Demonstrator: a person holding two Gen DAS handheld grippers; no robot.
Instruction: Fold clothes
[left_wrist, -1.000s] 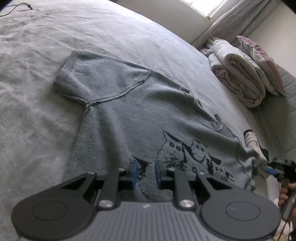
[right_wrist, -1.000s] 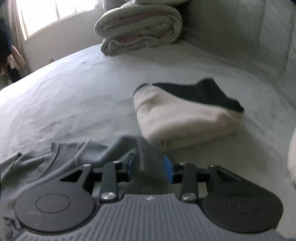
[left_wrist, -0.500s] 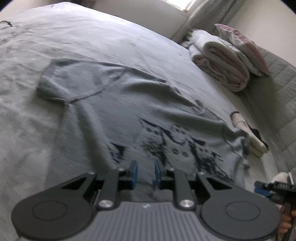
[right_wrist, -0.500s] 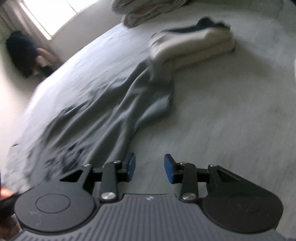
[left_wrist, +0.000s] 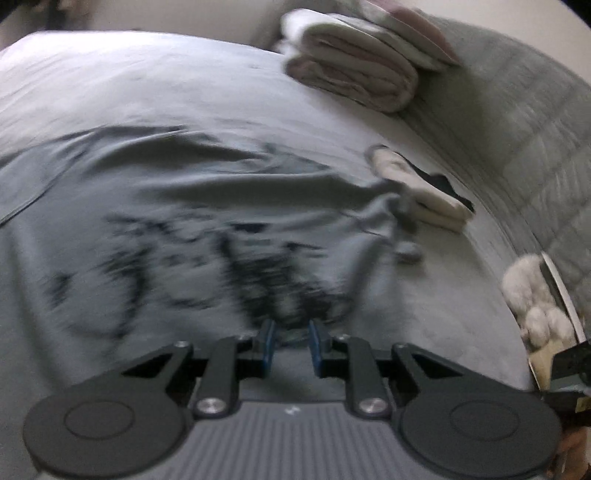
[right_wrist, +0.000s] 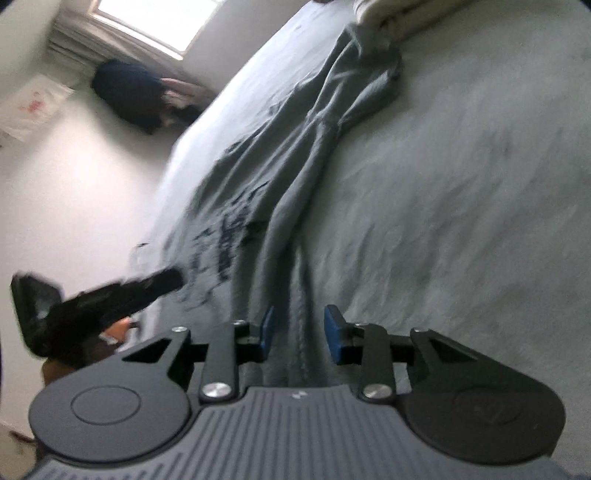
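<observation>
Currently the grey sweater (right_wrist: 295, 177) lies rumpled across centre frame on the bed (right_wrist: 461, 184). Left gripper (left_wrist: 291, 341) jaws stand slightly apart over its hem, nothing clamped. Right gripper (right_wrist: 299, 332) jaws, just closing, straddle a fabric ridge without pressing it.

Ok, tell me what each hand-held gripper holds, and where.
Right hand-held gripper: nothing yet, jaws just closing around a raised ridge of the sweater. Left hand-held gripper: blurred, cannot tell.

Grey sweater (left_wrist: 207, 206) – dark navy knitted pattern; pale grey bedspread (right_wrist: 461, 184); cream-and-black folded garment (left_wrist: 417, 192)
</observation>
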